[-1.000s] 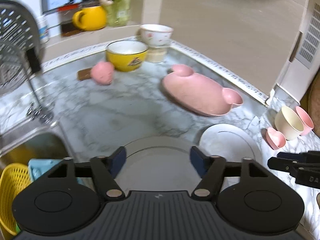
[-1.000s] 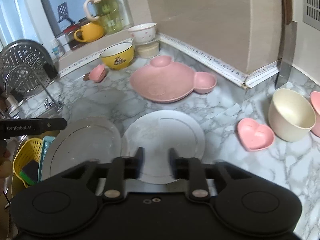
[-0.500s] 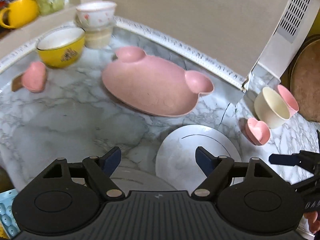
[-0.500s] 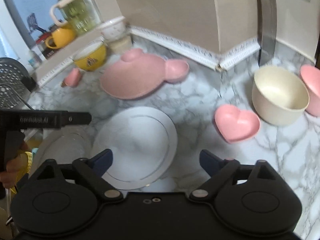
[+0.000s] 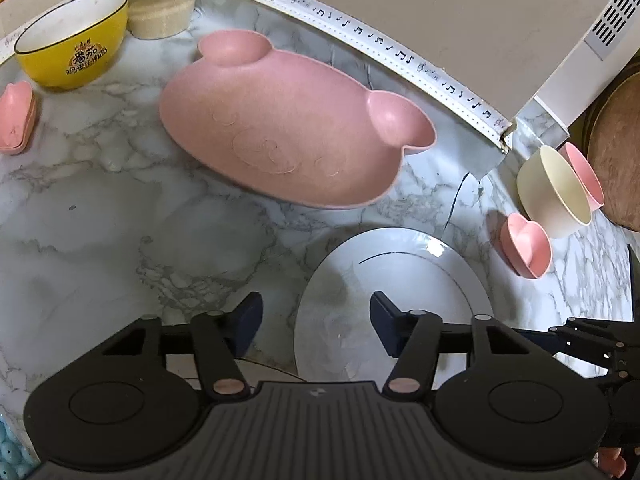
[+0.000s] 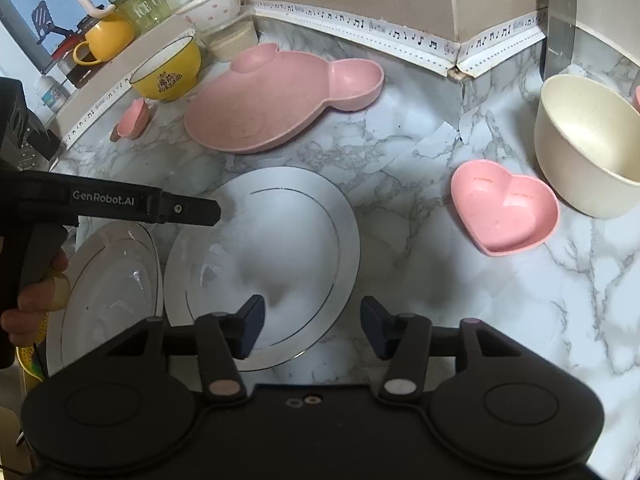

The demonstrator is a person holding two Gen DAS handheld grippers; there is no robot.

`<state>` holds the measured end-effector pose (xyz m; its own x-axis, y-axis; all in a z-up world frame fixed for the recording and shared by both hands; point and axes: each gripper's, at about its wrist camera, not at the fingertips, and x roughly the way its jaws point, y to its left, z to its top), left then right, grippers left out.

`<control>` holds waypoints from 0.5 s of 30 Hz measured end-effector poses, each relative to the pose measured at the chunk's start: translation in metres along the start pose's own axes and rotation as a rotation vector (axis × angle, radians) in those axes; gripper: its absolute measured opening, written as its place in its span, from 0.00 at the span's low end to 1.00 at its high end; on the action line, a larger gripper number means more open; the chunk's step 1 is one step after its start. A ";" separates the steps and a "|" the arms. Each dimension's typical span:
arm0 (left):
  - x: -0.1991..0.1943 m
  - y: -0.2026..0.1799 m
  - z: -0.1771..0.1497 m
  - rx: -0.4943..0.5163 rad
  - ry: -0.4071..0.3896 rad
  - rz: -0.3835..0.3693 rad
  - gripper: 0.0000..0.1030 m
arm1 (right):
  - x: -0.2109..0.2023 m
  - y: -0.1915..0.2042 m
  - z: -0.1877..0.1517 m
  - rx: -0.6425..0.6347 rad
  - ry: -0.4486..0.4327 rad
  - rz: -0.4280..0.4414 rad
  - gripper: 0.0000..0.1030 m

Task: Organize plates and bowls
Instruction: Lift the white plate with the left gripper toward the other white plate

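Two white round plates lie side by side on the marble counter: one [image 6: 276, 248] in front of my right gripper and a second [image 6: 108, 284] to its left. My right gripper [image 6: 312, 330] is open and empty over the near rim of the first plate. My left gripper [image 5: 316, 322] is open and empty, above the left edge of that same plate [image 5: 400, 292]; it also shows in the right wrist view [image 6: 192, 210]. A pink bear-shaped plate [image 5: 288, 120] lies farther back. A cream bowl [image 6: 588, 144] and a pink heart dish [image 6: 504, 212] stand right.
A yellow bowl [image 5: 72, 40], a white flowered bowl [image 6: 212, 6] on a cream tub, and another small pink dish [image 5: 16, 122] sit at the back left. A yellow mug [image 6: 106, 38] and green jug are on the sill. A pink bowl [image 5: 584, 172] leans behind the cream bowl.
My right gripper has opened from nearly shut and drawn back from the plate. My left gripper has swung right, away from the sink and the left plate, toward the right plate.
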<state>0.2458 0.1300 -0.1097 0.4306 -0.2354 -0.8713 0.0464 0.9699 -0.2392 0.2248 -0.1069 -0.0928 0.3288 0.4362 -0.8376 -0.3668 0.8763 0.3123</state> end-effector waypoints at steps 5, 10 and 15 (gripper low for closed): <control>0.007 0.002 -0.002 0.005 0.034 -0.006 0.36 | 0.004 -0.003 0.000 0.012 0.010 0.019 0.38; 0.006 0.002 -0.004 0.008 0.033 -0.005 0.23 | 0.004 -0.006 0.000 0.031 -0.007 -0.001 0.26; 0.005 0.000 -0.005 0.011 0.019 0.010 0.20 | 0.004 -0.014 0.002 0.070 -0.018 -0.014 0.14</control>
<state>0.2434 0.1283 -0.1159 0.4139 -0.2268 -0.8816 0.0518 0.9728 -0.2260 0.2325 -0.1167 -0.0998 0.3489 0.4271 -0.8342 -0.3007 0.8941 0.3320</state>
